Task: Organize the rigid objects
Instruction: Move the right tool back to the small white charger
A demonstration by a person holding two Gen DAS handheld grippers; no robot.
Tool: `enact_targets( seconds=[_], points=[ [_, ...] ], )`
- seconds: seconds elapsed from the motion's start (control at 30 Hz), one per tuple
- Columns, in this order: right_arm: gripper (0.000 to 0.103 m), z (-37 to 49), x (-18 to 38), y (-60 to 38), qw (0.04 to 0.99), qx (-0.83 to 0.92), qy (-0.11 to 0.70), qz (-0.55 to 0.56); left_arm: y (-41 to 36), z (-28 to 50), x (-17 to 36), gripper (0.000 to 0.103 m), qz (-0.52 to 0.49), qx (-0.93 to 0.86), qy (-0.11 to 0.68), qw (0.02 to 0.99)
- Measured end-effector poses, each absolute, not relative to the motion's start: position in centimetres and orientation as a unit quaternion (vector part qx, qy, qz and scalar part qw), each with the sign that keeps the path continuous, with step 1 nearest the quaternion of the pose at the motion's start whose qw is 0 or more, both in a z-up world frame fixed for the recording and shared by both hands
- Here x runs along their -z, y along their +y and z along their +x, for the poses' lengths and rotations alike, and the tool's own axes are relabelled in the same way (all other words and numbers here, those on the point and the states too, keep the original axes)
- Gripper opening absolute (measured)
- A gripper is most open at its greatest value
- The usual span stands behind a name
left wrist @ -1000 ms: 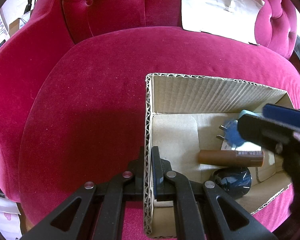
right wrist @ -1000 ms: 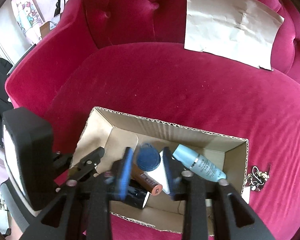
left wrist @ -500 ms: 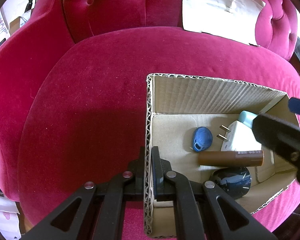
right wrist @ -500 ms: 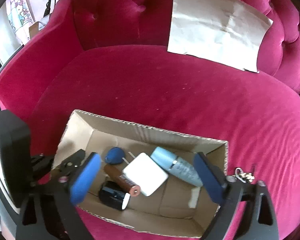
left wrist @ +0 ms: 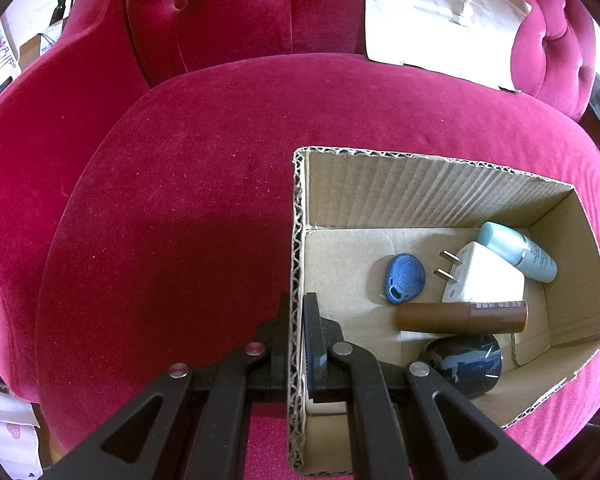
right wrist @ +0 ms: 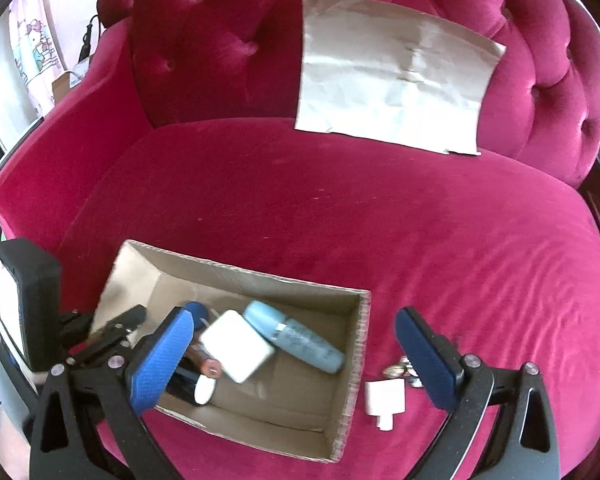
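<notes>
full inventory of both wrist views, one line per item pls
cardboard box: 1, brown, open-topped, on the sofa seat
blue fob: 1, blue, on the box floor
white plug adapter: 1, white with two prongs, in the box
pale blue bottle: 1, light blue, lying in the box beside the adapter
brown tube: 1, brown, lying in the box
dark round object: 1, black-blue, glossy, in the box near its front wall
small white adapter: 1, white, on the seat outside the box
metal trinkets: small cluster, silvery, on the seat by the right gripper
paper sheet: 1, off-white, creased, against the sofa back
sofa: 1, crimson velvet, tufted
left gripper: 1, black, shut on the box's side wall
right gripper: 1, black with blue pads, open, nothing between them
</notes>
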State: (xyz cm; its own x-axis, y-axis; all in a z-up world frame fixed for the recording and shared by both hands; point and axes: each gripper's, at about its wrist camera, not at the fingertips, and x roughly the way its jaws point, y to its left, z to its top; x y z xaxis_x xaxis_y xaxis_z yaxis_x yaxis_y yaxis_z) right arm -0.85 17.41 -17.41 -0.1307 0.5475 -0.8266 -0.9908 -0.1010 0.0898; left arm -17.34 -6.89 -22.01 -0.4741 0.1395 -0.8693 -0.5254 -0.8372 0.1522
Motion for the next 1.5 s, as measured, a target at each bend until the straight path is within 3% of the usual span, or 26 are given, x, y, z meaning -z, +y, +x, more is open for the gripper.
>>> enact_targets(
  seconds=[0.7, 1.5],
  points=[
    [0.103, 6.7, 18.3, 14.9, 0.605, -0.633, 0.351, -0.331, -7.0, -17.5, 21.9, 0.004, -0.473, -0.833, 0.206, 0.199],
    [0.103, 8.7, 24.2, 12.7, 0.567, -0.639, 0.358, -0.376, -7.1, -17.7, 21.9, 0.005, -0.471, -0.834, 0.208, 0.198]
  ],
)
